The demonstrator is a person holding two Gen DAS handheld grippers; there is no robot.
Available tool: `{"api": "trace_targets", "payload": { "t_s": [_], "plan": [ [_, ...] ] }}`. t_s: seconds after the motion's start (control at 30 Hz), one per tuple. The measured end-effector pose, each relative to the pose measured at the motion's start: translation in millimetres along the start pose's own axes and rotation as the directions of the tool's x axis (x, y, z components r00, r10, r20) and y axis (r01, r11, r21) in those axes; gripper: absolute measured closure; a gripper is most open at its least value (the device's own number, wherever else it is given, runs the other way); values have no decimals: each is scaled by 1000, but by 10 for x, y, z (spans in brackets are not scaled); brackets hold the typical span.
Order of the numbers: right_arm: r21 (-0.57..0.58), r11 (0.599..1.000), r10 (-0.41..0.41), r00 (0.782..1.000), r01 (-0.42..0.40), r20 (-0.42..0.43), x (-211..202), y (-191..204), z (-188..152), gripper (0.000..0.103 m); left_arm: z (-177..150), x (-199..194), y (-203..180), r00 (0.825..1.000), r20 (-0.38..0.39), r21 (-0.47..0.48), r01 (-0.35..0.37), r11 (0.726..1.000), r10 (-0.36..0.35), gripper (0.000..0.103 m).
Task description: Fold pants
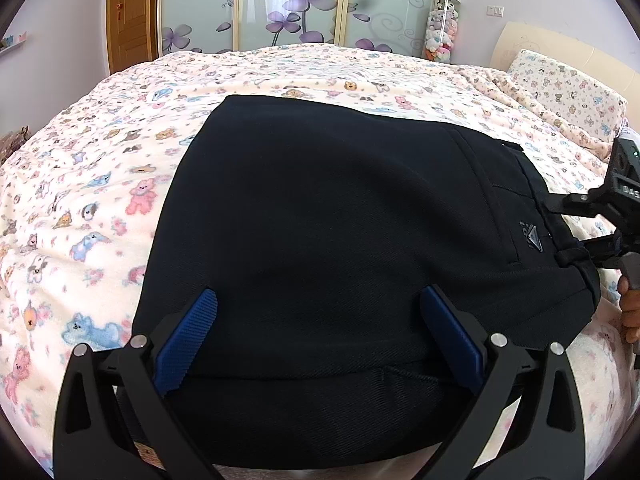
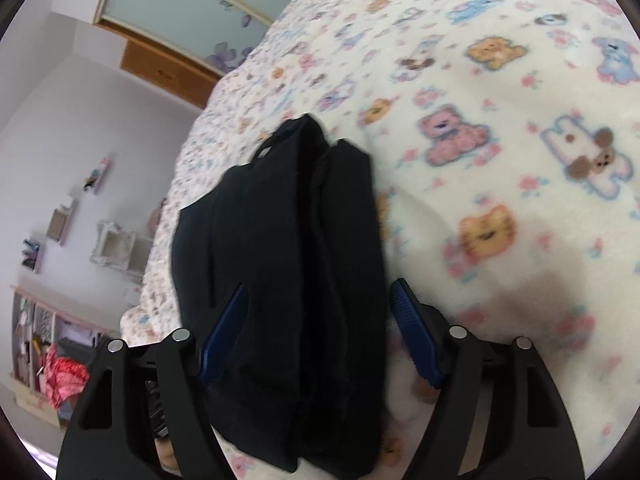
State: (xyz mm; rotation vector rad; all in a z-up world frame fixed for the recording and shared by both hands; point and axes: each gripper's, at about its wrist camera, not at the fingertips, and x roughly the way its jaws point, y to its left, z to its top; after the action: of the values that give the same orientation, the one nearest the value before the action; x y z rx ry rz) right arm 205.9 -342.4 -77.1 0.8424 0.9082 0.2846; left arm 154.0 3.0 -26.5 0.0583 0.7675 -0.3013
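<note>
Hovering wide over the folded pants (image 1: 340,240), the left tongs (image 1: 320,336) stand spread, blue pads (image 1: 188,344) apart, dark cloth showing between them but neither pad pressing on it. The pants lie in a dark, stacked bundle on the bed (image 1: 100,200), on a cream blanket printed with teddy bears.

Over on the right, the right tongs (image 2: 320,336) are spread too, jaws straddling the narrow end of the bundle (image 2: 288,280); the left pad (image 2: 224,336) sits against the dark cloth's edge, the right pad (image 2: 416,340) stands clear of it over the blanket. Nothing gripped there, as far as the blurred view shows.

From the left camera, the right tongs (image 1: 580,224) reach in at the waistband side, a hand (image 1: 630,308) on the handle.

Writing: a small grey triangular logo patch (image 1: 530,236) near the pocket, its letters too small to read, and white characters on the right tool's body, cut off at the edge.
</note>
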Motion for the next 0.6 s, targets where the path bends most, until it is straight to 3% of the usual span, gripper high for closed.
{"api": "trace_targets", "payload": {
  "t_s": [0.13, 0.23, 0.33, 0.43, 0.5, 0.6],
  "plan": [
    [-4, 1000, 7, 1000, -7, -17, 47, 50, -19, 26, -2, -2, -2, 1000, 0, 0, 0, 1000, 0, 2],
    [-26, 998, 62, 996, -64, -62, 93, 162, -33, 26, -3, -3, -1, 1000, 1, -2, 0, 1000, 0, 2],
    [-49, 983, 172, 983, -176, -69, 45, 291, -67, 26, -5, -4, 14, 1000, 0, -12, 1, 1000, -1, 2],
    [-56, 994, 92, 993, -96, -72, 80, 247, -45, 28, -6, -5, 12, 1000, 1, -16, 2, 1000, -2, 2],
    [-23, 999, 45, 997, -47, -69, 108, 141, -22, 36, -4, -3, 1, 1000, 1, -11, -3, 1000, 3, 2],
    [-8, 999, 46, 998, -46, -48, 141, 65, -34, 37, -12, -6, -13, 1000, 2, -12, -4, 1000, 4, 2]
  ]
}}
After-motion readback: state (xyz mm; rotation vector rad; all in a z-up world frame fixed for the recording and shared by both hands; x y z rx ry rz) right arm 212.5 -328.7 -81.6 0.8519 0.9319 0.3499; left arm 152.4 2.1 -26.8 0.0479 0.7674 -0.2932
